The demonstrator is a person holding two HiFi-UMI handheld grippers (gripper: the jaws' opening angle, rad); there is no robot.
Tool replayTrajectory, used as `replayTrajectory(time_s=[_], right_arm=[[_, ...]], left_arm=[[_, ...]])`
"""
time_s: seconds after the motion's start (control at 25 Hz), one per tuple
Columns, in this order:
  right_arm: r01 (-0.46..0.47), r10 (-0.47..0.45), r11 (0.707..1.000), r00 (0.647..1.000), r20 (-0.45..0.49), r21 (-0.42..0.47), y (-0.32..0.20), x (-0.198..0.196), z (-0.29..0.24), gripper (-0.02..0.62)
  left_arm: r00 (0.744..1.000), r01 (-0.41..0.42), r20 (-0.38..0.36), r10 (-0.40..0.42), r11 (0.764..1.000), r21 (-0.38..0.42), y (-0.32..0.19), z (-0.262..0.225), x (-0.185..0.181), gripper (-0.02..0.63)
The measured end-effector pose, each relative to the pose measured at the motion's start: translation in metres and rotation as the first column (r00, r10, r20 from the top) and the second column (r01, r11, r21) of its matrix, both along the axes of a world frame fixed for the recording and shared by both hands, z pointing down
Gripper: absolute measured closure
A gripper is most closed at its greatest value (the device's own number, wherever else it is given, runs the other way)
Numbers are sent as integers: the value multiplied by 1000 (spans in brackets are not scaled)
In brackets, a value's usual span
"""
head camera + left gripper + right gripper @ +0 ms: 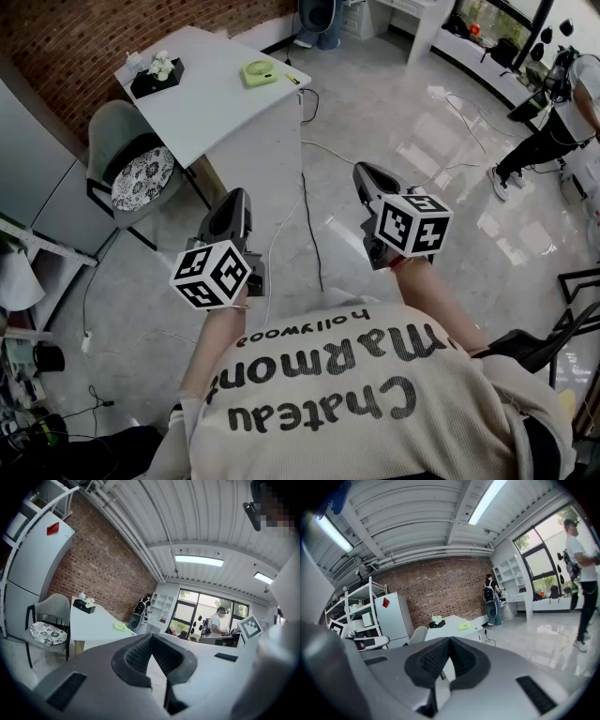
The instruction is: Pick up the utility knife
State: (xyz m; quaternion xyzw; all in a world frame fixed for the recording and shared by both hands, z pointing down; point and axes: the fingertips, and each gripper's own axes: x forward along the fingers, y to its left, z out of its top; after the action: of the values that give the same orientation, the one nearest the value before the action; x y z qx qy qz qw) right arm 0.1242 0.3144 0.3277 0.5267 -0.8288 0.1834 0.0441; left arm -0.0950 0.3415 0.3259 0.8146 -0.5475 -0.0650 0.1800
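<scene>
A white table (206,103) stands ahead at the upper left. Near its far right edge lies a small yellow and black object (292,79), too small to tell whether it is the utility knife. A green thing (259,71) lies beside it; the same green thing (123,626) shows in the left gripper view and as a green patch (464,626) in the right gripper view. My left gripper (238,195) and right gripper (362,170) hover over the floor, well short of the table. The left gripper (151,638) and the right gripper (450,640) are both shut, with nothing between the pads.
A black tissue box (155,75) sits on the table's left end. A grey chair (141,173) with a patterned cushion stands by the table. A cable (305,216) runs across the glossy floor. A person (553,112) stands at the far right. A fridge (393,616) and shelves line the left wall.
</scene>
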Motion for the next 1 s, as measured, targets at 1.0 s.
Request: replayTrajectory(time_s=[1.0], right_arm=[[109,-110,994,994,16,22,-233,28,-8,593]], left_arm=[[998,59,-14,-59,998,15,-224,-8,42,605]])
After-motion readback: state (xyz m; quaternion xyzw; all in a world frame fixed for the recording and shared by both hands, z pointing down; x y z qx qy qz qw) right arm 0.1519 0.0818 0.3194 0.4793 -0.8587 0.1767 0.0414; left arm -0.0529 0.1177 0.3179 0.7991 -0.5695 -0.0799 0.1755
